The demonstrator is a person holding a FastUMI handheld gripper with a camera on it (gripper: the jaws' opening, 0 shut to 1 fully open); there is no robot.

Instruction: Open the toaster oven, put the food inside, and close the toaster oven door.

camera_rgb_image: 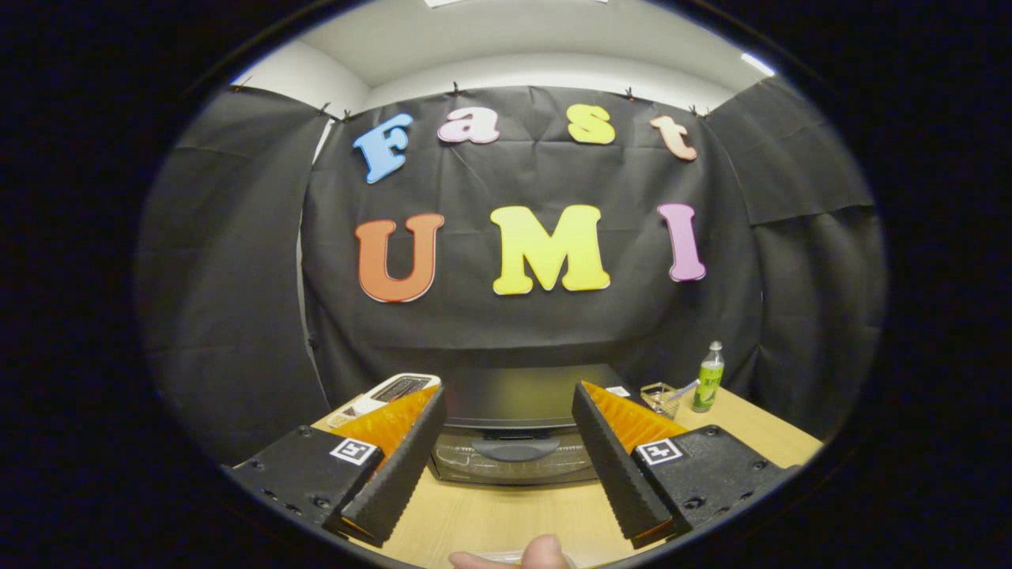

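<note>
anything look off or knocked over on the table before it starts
Nothing stands out. The toaster oven sits square beyond the open gripper, door shut. The green bottle stands upright beside a small glass. No spills on the table.

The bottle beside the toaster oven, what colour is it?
Green bottle with a pale cap, clearest in the gripper view; the gripper is open.

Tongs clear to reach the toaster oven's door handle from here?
Probably yes. The open tongs frame the dark curved door handle of the closed black toaster oven; bare light wooden table lies between.
</note>
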